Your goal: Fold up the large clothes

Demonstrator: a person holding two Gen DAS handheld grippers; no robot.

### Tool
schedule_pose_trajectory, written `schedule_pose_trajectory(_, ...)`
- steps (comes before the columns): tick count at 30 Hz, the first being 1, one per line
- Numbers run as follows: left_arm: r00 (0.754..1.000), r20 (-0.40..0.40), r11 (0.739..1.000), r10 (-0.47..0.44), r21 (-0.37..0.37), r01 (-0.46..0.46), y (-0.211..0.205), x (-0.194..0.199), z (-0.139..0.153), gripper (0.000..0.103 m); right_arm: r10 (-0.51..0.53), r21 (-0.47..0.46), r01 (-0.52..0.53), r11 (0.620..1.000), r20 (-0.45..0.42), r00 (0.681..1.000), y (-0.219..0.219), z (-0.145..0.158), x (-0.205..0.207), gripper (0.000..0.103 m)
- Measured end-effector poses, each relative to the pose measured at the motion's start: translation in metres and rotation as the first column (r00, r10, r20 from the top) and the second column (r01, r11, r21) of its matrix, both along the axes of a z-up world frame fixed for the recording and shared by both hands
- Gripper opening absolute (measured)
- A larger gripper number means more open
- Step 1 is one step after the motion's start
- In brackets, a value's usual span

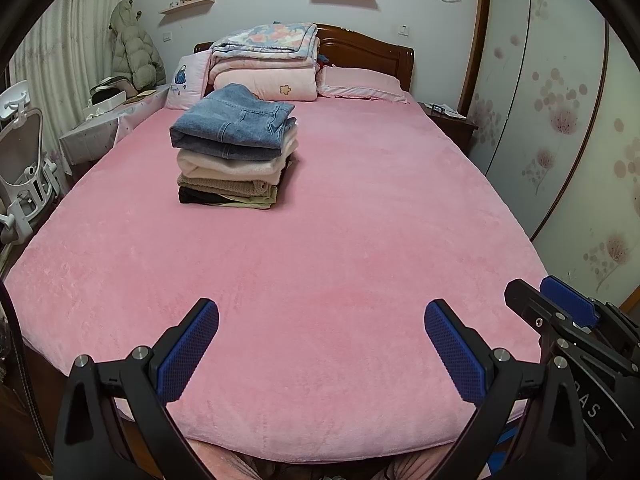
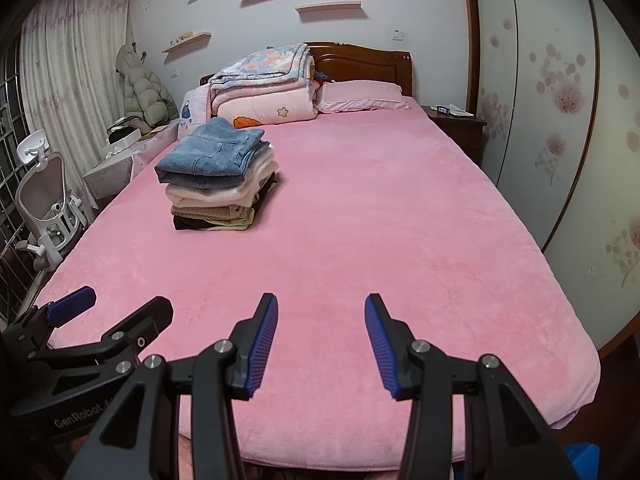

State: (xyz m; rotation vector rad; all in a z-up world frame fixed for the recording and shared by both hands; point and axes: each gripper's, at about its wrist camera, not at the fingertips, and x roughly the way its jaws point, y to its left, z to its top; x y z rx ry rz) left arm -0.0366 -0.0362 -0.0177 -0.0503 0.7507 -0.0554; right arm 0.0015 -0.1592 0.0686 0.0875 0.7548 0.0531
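Clearly, both tools are held over the near end of a bed (image 1: pixel 340 240) covered with a pink fleece sheet, and nothing is gripped by either. The left gripper (image 1: pixel 322 344) is seen with its blue-padded fingers (image 1: pixel 188 354) spread wide apart, only bare sheet showing between them. The right gripper (image 2: pixel 321 344) is likewise seen with its fingers (image 2: pixel 264 348) apart, though by a narrower gap, and nothing lies between its pads. The two tools are placed side by side, each showing at the edge of the other's view. The stack of folded clothes (image 1: pixel 234 148) is found well apart from both grippers, on the far left part of the bed. A folded pair of blue jeans (image 1: pixel 232 124) lies on top of it, over cream, tan and dark garments. Behind the stack, folded quilts (image 1: pixel 264 60) are piled against the wooden headboard (image 1: pixel 360 50), with a pink pillow (image 1: pixel 360 82) beside them. A white desk chair (image 2: pixel 44 196) is seen by the curtain on the left, and a wardrobe (image 2: pixel 560 100) with a flower pattern on the right.
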Motion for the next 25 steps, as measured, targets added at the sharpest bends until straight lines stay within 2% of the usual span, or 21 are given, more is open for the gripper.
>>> schedule_pose_trajectory(25,0.999,-0.032,1.0,-0.008,-0.003,0.007,0.008,0.006,-0.007,0.102,-0.011,-0.001,0.011,1.0,-0.027,1.0,-0.004,-0.011,0.007,0.046)
